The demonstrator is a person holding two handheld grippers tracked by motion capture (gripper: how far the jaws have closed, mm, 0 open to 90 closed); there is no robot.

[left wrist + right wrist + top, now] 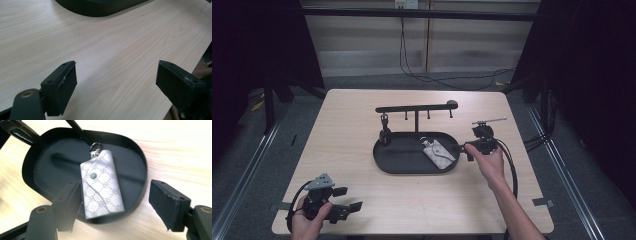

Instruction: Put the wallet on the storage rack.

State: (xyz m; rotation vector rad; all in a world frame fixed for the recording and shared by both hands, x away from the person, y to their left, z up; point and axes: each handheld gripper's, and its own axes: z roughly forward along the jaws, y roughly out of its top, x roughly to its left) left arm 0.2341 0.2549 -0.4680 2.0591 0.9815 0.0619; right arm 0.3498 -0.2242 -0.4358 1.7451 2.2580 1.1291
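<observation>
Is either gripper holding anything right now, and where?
Nothing held. The right gripper is open by the key pouch; the left gripper is open above the table.

left hand-held gripper (pixel 343 204) agape, right hand-held gripper (pixel 115 202) agape

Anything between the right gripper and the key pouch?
Just the tray's near rim. In the right gripper view the open right gripper frames the key pouch, which lies flat in the tray.

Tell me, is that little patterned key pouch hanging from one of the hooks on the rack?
No, the key pouch lies flat inside the black tray, its ring toward the rack's post, with the right hand-held gripper open around it.
</observation>
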